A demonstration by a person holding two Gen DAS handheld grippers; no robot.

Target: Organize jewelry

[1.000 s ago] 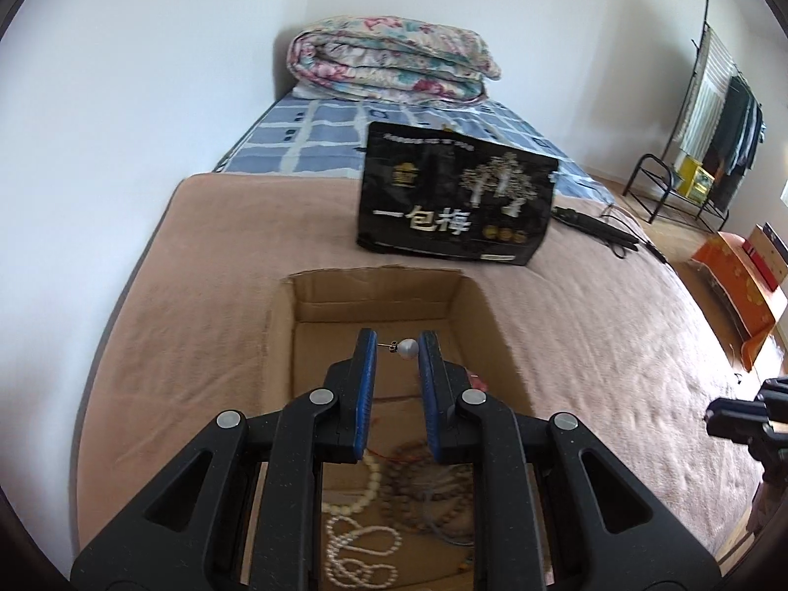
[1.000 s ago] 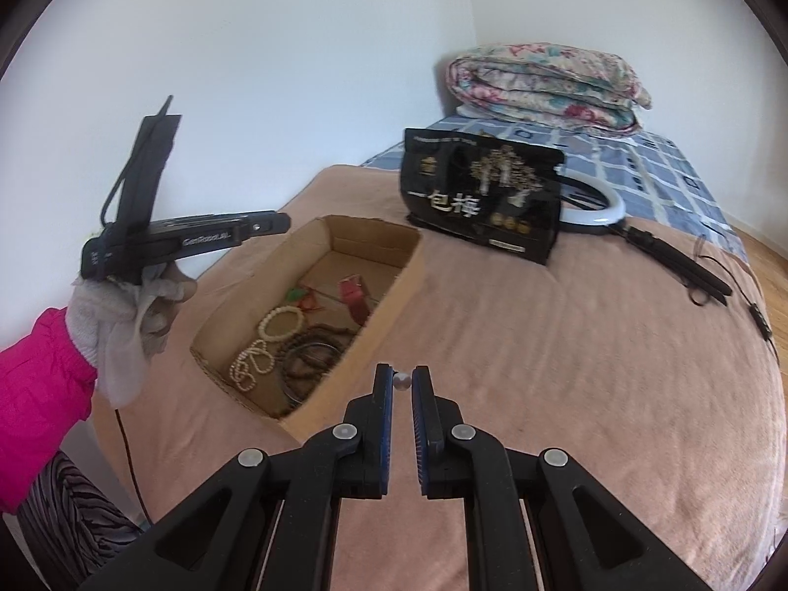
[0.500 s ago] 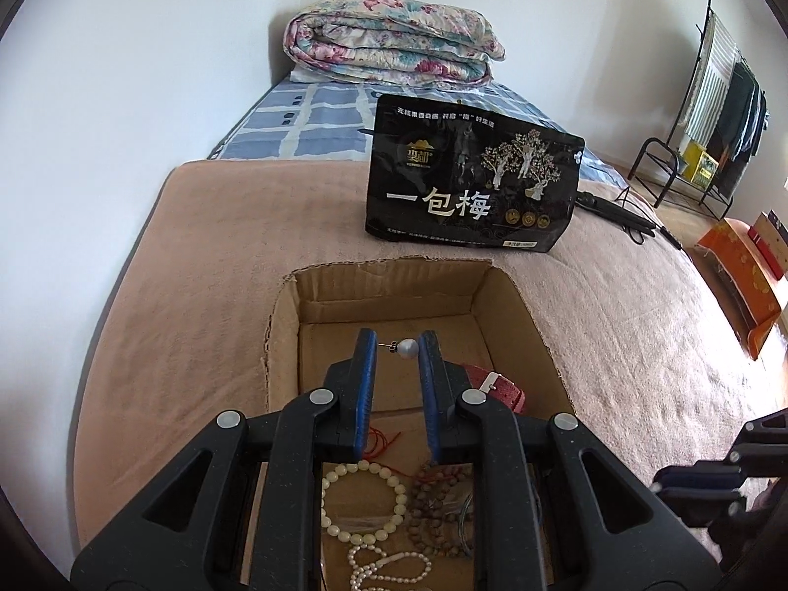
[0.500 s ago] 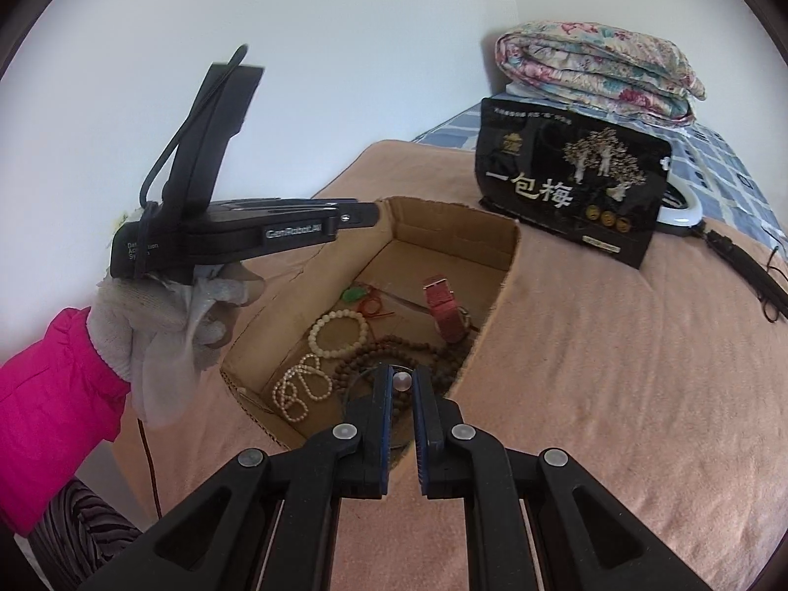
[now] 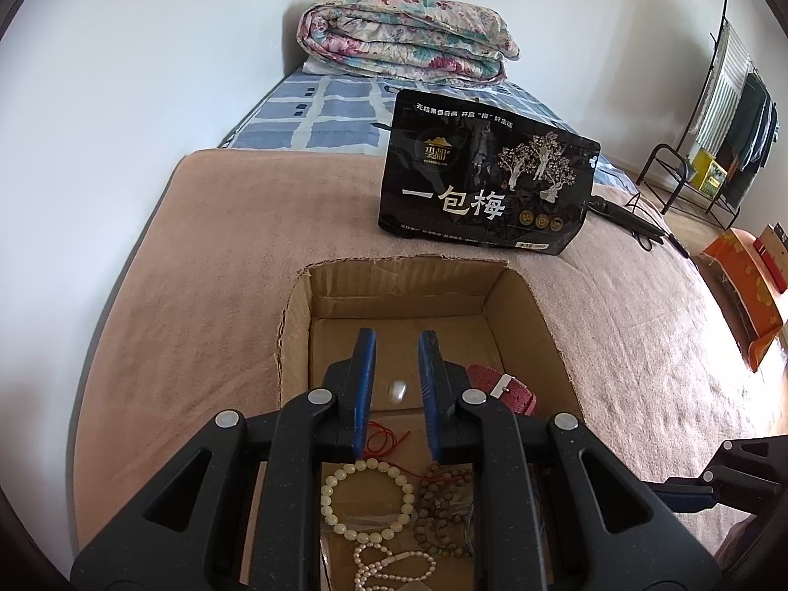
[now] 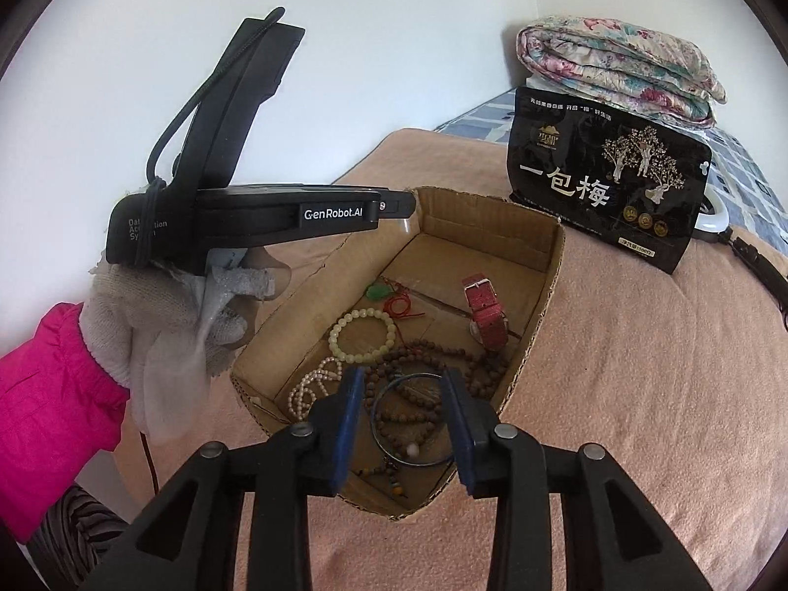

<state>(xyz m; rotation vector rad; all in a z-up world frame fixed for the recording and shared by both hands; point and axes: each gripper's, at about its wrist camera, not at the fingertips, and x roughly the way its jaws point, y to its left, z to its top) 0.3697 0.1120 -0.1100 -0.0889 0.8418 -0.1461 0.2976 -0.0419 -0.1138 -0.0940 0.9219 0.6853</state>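
Note:
An open cardboard box (image 5: pixel 409 263) (image 6: pixel 551 285) sits on the pink blanket. It holds a cream bead bracelet (image 5: pixel 367 464) (image 6: pixel 364 314), a red watch (image 5: pixel 497 386) (image 6: pixel 485 305), brown beads (image 6: pixel 428 344), a pearl strand (image 6: pixel 315 384) and a blue bangle (image 6: pixel 377 423). My right gripper (image 6: pixel 404 377) hangs over the box's near end and its jaws are opening. A small pearl piece (image 6: pixel 412 450) lies below them on the bangle. My left gripper (image 5: pixel 397 337) (image 6: pixel 394 204) is over the box. A blurred pearl (image 5: pixel 398 390) shows loose between its fingers, touching neither pad.
A black snack bag (image 5: pixel 487 187) (image 6: pixel 601 187) stands just behind the box, with a folded floral quilt (image 5: pixel 404 49) further back. A gloved hand (image 6: pixel 162 320) with a pink sleeve holds the left gripper. A clothes rack (image 5: pixel 729 98) and an orange box (image 5: pixel 743 295) stand off the bed's right side.
The right gripper came in over the box, spread its jaws and let its pearl piece fall inside. The pearl at the left gripper's tips has slipped lower and blurred.

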